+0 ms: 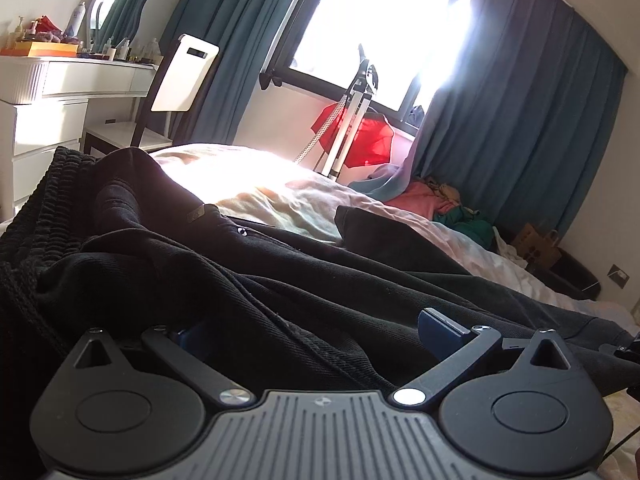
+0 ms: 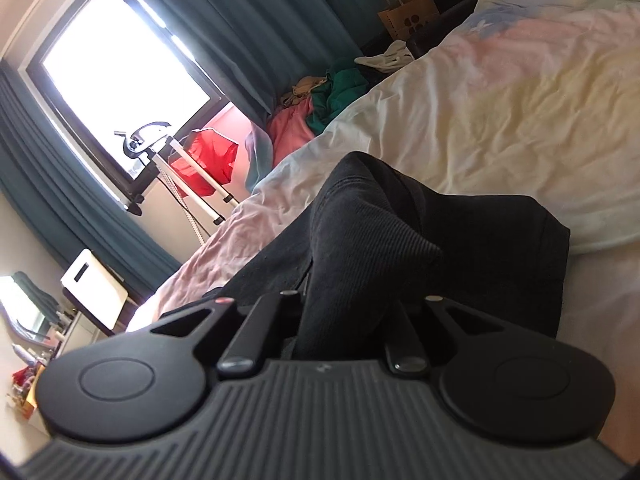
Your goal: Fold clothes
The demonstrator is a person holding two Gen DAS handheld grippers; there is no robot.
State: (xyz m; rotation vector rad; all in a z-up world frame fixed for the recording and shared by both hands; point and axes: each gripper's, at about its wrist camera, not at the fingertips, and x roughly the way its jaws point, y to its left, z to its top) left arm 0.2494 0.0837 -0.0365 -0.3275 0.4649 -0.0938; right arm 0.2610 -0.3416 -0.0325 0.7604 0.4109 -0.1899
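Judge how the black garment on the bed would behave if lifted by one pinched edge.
Probably floppy: the black garment drapes in soft folds from the right gripper. Likely heavyish, as its fabric looks thick. Unlikely to slip on the bedsheet.

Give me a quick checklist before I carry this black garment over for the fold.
1. Right gripper shut on the black garment: ok.
2. Left gripper gripping the garment: not ok; fingers wide apart, cloth lies between.
3. Garment flat: not ok, bunched and creased.
4. Bedsheet ahead bare for the fold: ok.
5. Garment's far edge free: cannot tell.
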